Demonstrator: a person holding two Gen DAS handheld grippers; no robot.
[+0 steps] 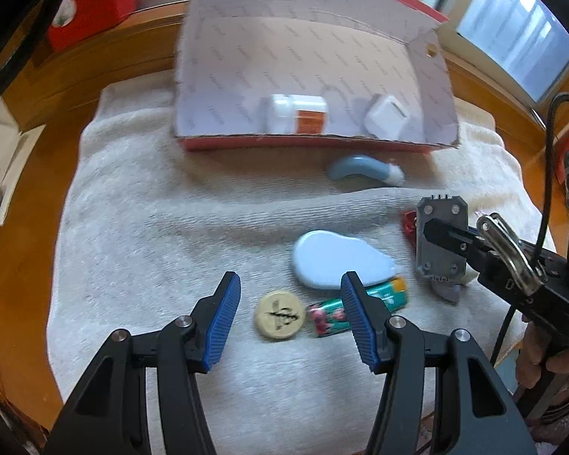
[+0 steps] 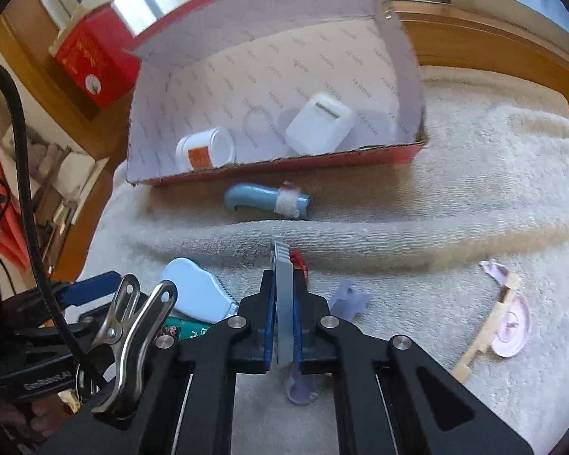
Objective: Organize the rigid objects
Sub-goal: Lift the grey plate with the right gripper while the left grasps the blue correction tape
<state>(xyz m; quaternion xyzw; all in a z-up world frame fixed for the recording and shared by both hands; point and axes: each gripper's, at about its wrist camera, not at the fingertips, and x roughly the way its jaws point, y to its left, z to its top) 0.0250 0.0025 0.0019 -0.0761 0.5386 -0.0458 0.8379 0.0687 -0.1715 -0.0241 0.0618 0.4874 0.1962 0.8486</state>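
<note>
My left gripper is open above the towel, over a round cream token and a small green battery-like cylinder. A pale blue oval case lies just beyond. My right gripper is shut on a flat grey plate, seen edge-on; it also shows in the left wrist view. The open red box holds a white bottle with an orange label and a white square case. A blue curved handle lies before the box.
A white towel covers the wooden table. A red carton stands at the back left. A pink round piece with a wooden strip lies at the right. A purple plastic piece and a red bit lie near my right gripper.
</note>
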